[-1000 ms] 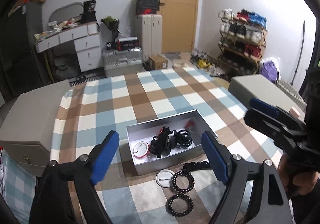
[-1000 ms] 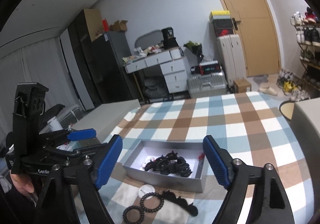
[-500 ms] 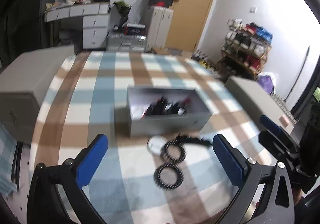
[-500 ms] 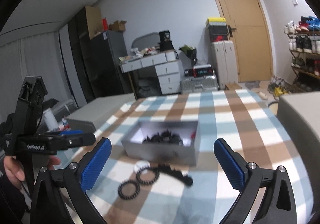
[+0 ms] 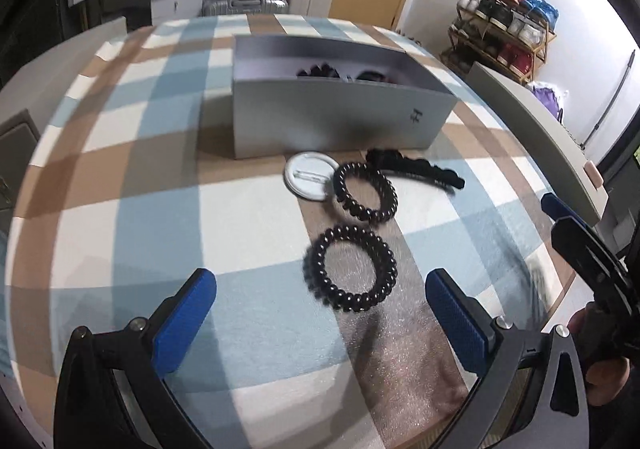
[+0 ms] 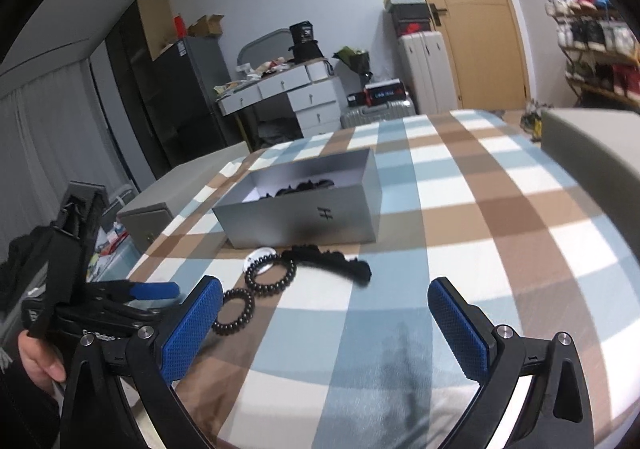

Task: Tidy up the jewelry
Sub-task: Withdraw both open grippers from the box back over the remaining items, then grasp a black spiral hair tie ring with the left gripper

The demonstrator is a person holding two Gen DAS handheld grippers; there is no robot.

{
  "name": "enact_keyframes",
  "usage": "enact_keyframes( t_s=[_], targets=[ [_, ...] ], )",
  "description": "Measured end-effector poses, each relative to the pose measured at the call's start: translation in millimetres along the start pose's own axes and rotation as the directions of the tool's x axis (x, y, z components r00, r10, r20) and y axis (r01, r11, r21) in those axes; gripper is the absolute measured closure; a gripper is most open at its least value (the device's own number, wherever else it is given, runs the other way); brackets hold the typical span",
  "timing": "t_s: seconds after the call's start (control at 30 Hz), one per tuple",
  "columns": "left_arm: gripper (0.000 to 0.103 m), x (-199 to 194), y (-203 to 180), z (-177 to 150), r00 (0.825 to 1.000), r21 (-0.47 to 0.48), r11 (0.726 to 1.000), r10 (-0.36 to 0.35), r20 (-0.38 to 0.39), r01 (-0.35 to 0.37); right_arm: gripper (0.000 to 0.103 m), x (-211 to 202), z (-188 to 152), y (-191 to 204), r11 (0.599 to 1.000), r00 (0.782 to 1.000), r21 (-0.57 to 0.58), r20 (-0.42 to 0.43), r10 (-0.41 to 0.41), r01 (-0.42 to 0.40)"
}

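Left gripper (image 5: 320,313) has just spread wide, its ribbed blue pads empty above the checked tablecloth (image 5: 132,221). A glossy black coiled hair tie (image 5: 350,269) lies between them at twelve o'clock. Behind it lie a second coil (image 5: 366,193), a white round badge (image 5: 308,177) and a black toothed clip (image 5: 416,169). The grey box (image 5: 340,121) stands behind. Right gripper (image 6: 325,323) has also just opened, holding nothing.

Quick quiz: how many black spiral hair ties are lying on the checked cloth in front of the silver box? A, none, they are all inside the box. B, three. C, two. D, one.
C: two black coiled rings lie on the cloth, the nearer hair tie and the farther hair tie, which sits against the white round badge, all outside the silver box.
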State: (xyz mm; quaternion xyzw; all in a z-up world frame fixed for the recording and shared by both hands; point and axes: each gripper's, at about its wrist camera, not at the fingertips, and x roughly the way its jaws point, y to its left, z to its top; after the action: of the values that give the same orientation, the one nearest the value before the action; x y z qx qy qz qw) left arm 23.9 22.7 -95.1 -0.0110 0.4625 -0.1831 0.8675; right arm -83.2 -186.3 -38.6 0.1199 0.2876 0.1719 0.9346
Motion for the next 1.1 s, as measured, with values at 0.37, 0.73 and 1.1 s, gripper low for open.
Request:
enact_keyframes(
  t_s=[0.37,0.73,1.1],
  targets=[
    [0.002,7,-20,-3,0.994,0.153,0.983,0.107,-0.029,-0.101,0.000,6,-10,-6,0.999,0.999,0.036,-0.035,0.001,0.000],
    [0.062,0,-24,-4,0.996,0.239,0.969,0.075,-0.042,-0.063,0.000,5,-10,-3,1.000,0.999,0.028,-0.045,0.003,-0.001],
    [0.070,-20,-20,-1,0.999,0.200,0.979,0.033,-0.002,-0.031,0.000,8,-12,-5,0.998,0.997,0.062,-0.077,0.032,-0.028]
  ],
)
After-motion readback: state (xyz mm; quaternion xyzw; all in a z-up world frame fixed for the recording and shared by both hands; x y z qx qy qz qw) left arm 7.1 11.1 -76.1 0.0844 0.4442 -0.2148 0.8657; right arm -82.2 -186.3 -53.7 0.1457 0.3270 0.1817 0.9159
